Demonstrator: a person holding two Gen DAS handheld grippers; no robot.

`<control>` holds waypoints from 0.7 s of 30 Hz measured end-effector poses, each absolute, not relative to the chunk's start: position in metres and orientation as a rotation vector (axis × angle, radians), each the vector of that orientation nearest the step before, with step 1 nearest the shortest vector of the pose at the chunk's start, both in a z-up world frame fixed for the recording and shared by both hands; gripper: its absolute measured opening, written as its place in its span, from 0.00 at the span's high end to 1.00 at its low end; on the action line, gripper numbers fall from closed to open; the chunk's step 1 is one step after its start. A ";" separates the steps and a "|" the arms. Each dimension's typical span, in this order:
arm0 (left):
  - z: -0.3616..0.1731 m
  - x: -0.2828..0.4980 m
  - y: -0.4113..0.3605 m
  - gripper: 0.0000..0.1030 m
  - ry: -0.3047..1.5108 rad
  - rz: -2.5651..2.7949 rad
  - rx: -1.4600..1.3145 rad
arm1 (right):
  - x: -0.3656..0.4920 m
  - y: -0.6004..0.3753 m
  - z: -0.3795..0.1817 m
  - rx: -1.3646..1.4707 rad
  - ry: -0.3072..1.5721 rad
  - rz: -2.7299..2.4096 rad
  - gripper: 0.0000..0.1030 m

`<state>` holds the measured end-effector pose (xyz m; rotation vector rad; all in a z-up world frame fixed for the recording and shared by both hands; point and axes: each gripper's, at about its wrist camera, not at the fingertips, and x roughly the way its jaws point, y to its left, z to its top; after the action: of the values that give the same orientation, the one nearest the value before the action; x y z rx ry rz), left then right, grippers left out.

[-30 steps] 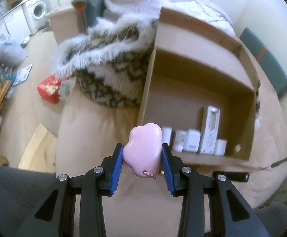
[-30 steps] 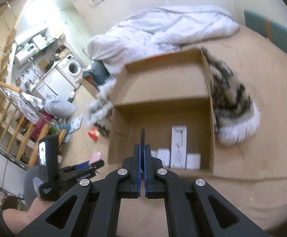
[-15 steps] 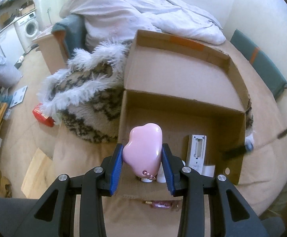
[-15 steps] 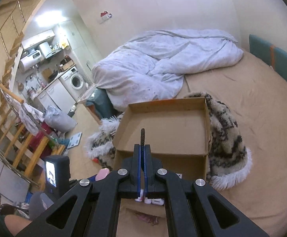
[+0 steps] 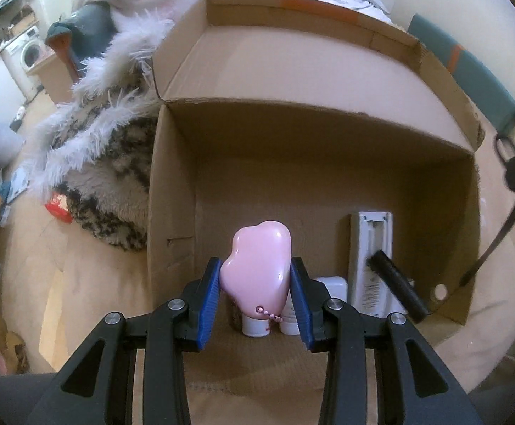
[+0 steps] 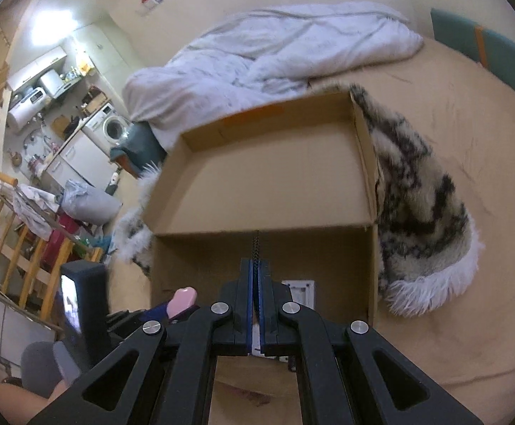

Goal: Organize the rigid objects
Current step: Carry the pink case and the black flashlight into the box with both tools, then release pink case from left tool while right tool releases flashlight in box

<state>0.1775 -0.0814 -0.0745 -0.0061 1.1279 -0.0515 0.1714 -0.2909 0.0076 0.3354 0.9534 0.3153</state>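
Pink heart-shaped case (image 5: 257, 265) clamped between the blue pads of the left claw (image 5: 255, 297), lobes up toward 12 o'clock, hanging over the near edge of the open cardboard box (image 5: 172, 191). White bottles (image 5: 255, 324) directly beneath; bare box floor lies at 11 o'clock. Right claw (image 6: 256, 283) pinched flat on a thin black strap (image 6: 256, 248), its dark cylinder (image 5: 395, 283) dangling at 3 o'clock.

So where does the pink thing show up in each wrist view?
Left wrist: the pink thing sits lower centre, clamped between the left gripper pads, over the cardboard box.
Right wrist: only its tip peeks out at lower left.
Shared landmark: the white remote inside the box.
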 end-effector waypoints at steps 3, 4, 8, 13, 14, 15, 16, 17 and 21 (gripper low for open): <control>-0.086 0.181 -0.083 0.66 1.169 -0.087 -0.014 | 0.180 -0.288 -0.015 0.332 0.986 0.316 0.97; -0.088 0.182 -0.083 0.66 1.176 -0.097 -0.019 | 0.183 -0.288 -0.023 0.342 1.001 0.322 0.97; -0.095 0.183 -0.083 0.66 1.162 -0.077 -0.004 | 0.189 -0.287 -0.053 0.365 1.065 0.324 0.97; -0.103 0.186 -0.085 0.66 1.178 -0.088 -0.010 | 0.196 -0.270 -0.085 0.294 1.167 0.300 0.97; -0.104 0.186 -0.085 0.66 1.177 -0.084 -0.011 | 0.196 -0.268 -0.091 0.286 1.183 0.295 0.97; -0.105 0.187 -0.085 0.66 1.176 -0.082 -0.012 | 0.197 -0.267 -0.096 0.292 1.196 0.293 0.97; -0.105 0.187 -0.085 0.66 1.174 -0.081 -0.012 | 0.198 -0.267 -0.101 0.299 1.213 0.288 0.97; -0.105 0.187 -0.086 0.66 1.171 -0.081 -0.008 | 0.199 -0.268 -0.106 0.306 1.229 0.282 0.97; -0.110 0.187 -0.089 0.66 1.176 -0.100 -0.001 | 0.202 -0.272 -0.114 0.334 1.256 0.273 0.97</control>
<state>0.1865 -0.0891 -0.1104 -0.0006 1.1759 -0.0998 0.2022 -0.2719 -0.1141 0.3340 1.2561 0.2732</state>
